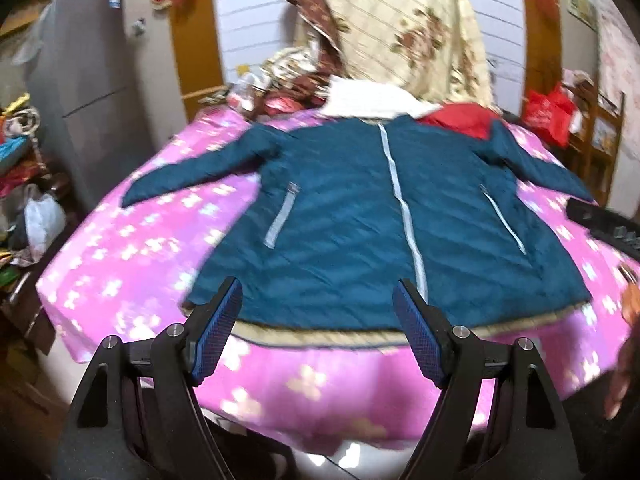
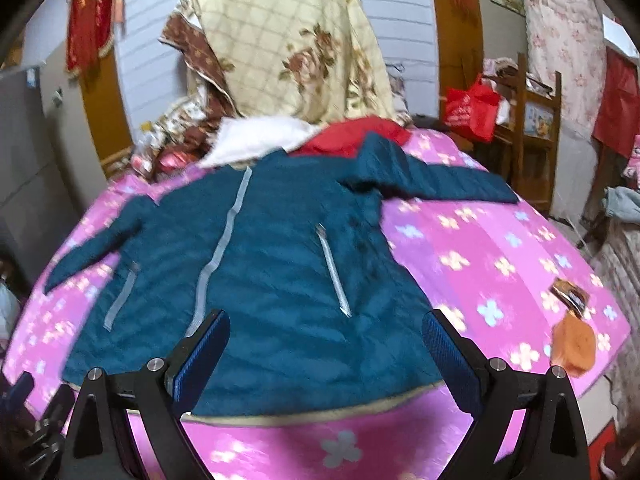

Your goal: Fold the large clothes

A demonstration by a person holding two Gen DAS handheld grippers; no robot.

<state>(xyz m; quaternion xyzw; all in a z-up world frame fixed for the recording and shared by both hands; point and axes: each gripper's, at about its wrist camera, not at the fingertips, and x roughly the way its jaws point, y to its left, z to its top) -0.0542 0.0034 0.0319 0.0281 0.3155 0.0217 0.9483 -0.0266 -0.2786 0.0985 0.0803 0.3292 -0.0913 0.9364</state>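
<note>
teal jacket [image 1: 352, 216] spread flat, front up, on pink floral bed [image 1: 132, 264], sleeves out, long axis running hem-to-collar straight away from both grippers. left gripper [image 1: 318, 312] and right gripper [image 2: 326, 340] hover just short of hem, fingers apart, empty; neither clearly nearer.

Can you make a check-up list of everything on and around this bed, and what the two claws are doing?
Surface: bed sheet, pink with flowers.
Job's things: blue jacket lies flat and unfolded, zipper up, sleeves spread.
Clutter: red cloth by the collar; orange roll and small packet on the sheet.
Grippers: left claw and right claw both open, holding nothing, over the hem.
Cables: nothing seen.
Surroundings: flowered quilt piled behind; red bag; wooden shelf.
</note>
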